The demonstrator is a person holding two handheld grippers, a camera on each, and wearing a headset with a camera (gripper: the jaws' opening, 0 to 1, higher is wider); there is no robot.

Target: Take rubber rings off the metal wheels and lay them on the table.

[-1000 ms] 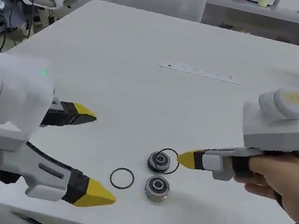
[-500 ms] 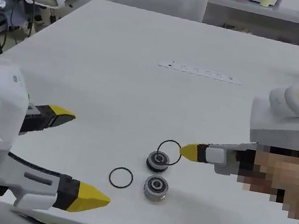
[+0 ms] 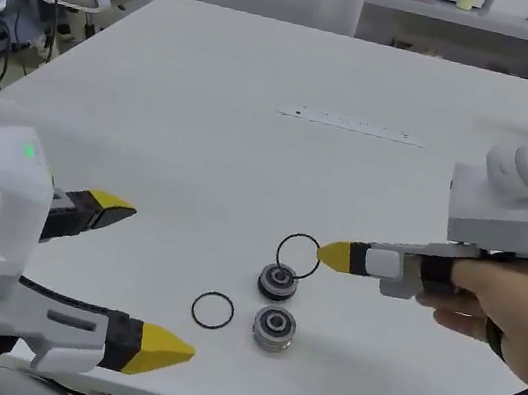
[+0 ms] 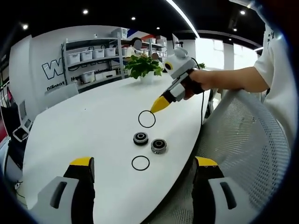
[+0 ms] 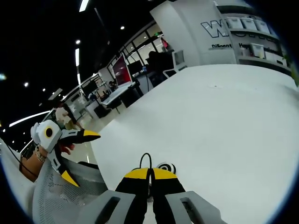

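Two rubber rings and two metal wheels make up the count. One ring, the held ring (image 3: 297,255), hangs upright from the right gripper (image 3: 328,254), whose jaws are pressed together on its rim. It sits just above and behind the far wheel (image 3: 277,281), and in the left gripper view it looks clear of that wheel. The loose ring (image 3: 213,311) lies flat on the bench (image 3: 251,155), just beside the near wheel (image 3: 275,327). The two wheels stand close together with a small gap between them. The left gripper (image 3: 139,276) hovers well off to the side, its jaws spread wide and holding nothing.

The step in hand, as I judge it, is laying the held ring down. To do it well, carry the ring sideways to bare bench, away from both wheels and the loose ring, so nothing overlaps. Lower it until its bottom edge touches, tip it flat, then part the jaws slowly, since thin rubber may cling to a jaw or spring away and roll. Whether either wheel carries another ring is too small to tell.
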